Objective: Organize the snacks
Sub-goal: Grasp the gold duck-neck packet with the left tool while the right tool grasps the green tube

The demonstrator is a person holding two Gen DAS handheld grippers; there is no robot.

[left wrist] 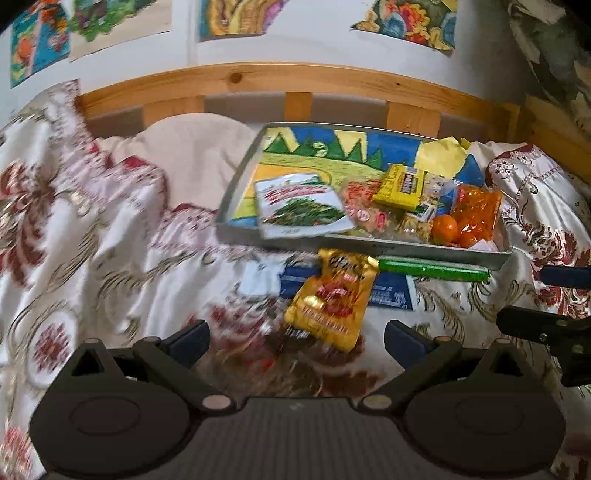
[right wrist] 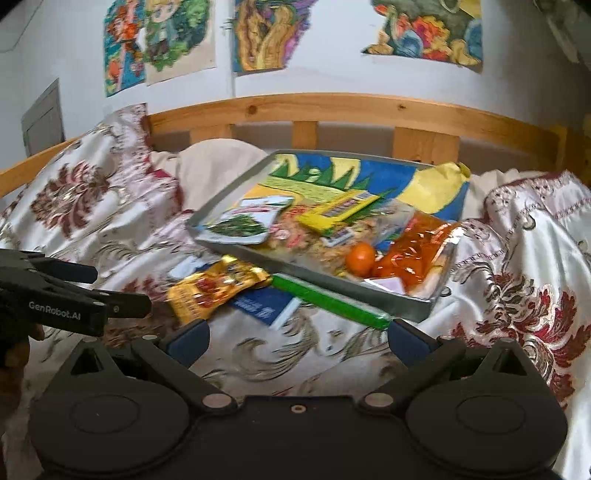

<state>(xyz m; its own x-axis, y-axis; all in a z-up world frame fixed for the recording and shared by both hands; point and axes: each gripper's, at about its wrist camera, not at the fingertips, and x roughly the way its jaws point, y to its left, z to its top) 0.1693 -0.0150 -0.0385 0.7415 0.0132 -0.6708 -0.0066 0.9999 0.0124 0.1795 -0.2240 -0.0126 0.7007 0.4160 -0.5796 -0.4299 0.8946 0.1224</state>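
A patterned bedspread (left wrist: 92,229) is covering the bed, with a wooden headboard (left wrist: 295,79) and drawings (right wrist: 258,33) on the wall at the far side. A grey tray (left wrist: 369,249) is sitting on the bedspread toward the far right, lined with a coloured drawing. Inside it a white packet (left wrist: 299,205) is lying at the left, a yellow packet (left wrist: 400,184) is resting on clear bags in the middle, and an orange fruit (left wrist: 445,229) is sitting beside an orange bag (left wrist: 478,212) at the right. Outside the tray, a gold packet (left wrist: 332,299) is lying on the bedspread just near its front wall, partly over a blue packet (left wrist: 388,291), and a green stick (left wrist: 432,268) is lying along that wall, touching it. The left gripper (left wrist: 297,338) is hovering with its jaws spread wide and empty, the gold packet lying just beyond them. The right gripper (right wrist: 298,341) is also gaping wide and empty, with the green stick's right end close to its right finger (right wrist: 410,343).
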